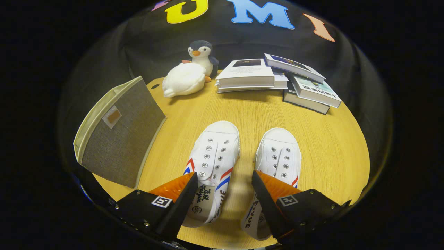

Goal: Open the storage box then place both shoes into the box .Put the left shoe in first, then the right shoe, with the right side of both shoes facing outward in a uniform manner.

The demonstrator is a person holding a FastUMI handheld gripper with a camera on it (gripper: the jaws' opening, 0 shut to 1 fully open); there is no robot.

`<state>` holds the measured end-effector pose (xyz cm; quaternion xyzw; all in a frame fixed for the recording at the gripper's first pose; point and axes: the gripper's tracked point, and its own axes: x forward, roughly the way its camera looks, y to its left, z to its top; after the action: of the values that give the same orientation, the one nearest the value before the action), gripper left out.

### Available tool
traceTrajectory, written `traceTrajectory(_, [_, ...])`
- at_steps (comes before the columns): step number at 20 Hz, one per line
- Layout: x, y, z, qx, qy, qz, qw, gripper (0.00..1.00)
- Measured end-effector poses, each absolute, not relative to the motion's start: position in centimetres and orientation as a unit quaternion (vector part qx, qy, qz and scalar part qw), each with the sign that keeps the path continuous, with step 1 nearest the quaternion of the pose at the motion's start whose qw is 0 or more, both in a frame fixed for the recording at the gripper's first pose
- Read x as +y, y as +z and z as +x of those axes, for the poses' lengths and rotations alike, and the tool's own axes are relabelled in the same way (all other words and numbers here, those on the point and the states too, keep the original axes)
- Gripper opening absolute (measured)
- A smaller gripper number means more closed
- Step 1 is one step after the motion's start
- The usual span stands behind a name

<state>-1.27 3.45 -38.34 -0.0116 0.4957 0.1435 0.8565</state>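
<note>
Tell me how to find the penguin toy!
Start at the wooden table and look to its far edge, beyond the two white shoes. Left of the pile of books sit two soft toys. The penguin is the upright, dark-headed one with an orange beak.

1. I see a toy penguin [203,55] at 12 o'clock on the far side of the wooden table [333,139].
2. A soft white plush [184,80] lies touching it.
3. Stacked books [277,80] sit at 1 o'clock.
</note>
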Motion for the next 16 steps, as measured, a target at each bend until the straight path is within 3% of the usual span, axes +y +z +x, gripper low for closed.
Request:
traceTrajectory(4, [3.4, -39.0, -1.2, 0.506, 0.137, -0.014, 0.852, 0.88])
traceTrajectory(6, [3.2, -39.8, -1.2, 0.514, 0.131, -0.015, 0.848, 0.66])
traceTrajectory(8, [3.5, -40.2, -1.4, 0.522, 0.129, -0.005, 0.843, 0.55])
traceTrajectory(13, [3.9, -40.2, -1.7, 0.533, 0.138, 0.005, 0.835, 0.53])
traceTrajectory(15, [4.3, -40.6, -1.8, 0.541, 0.121, 0.038, 0.831, 0.22])
traceTrajectory(16, [4.3, -40.7, -1.8, 0.543, 0.118, 0.045, 0.831, 0.24])
